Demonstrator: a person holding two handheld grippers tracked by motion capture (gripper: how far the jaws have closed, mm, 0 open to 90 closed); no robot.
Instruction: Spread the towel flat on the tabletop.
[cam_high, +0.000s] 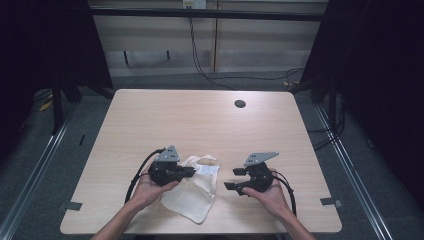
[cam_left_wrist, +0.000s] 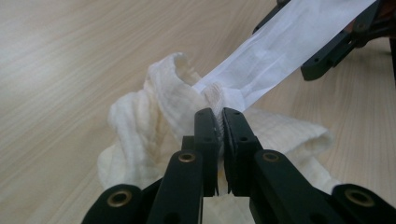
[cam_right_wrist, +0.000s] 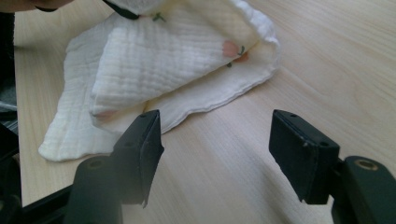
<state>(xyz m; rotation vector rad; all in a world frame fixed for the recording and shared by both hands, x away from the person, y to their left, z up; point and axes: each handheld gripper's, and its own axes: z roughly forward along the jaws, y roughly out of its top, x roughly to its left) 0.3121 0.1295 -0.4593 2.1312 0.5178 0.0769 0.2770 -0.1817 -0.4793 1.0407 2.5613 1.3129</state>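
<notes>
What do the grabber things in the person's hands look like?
Both are black. The left gripper and right gripper each carry a grey three-cornered plate on top and trail a black cable. Brass-coloured rivets dot the jaws. The forearms are bare, with no sleeves showing.

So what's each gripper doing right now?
Left gripper: closed on a pinch of the cream cloth.
Right gripper: open, holding nothing, beside the cloth.

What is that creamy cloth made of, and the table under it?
The cloth looks like soft cotton muslin: a fine crinkly grid weave, stitched edges, small printed fruit. The table seems a wood-look laminate: pale, smooth, with straight printed-looking grain, though real wood is possible.
</notes>
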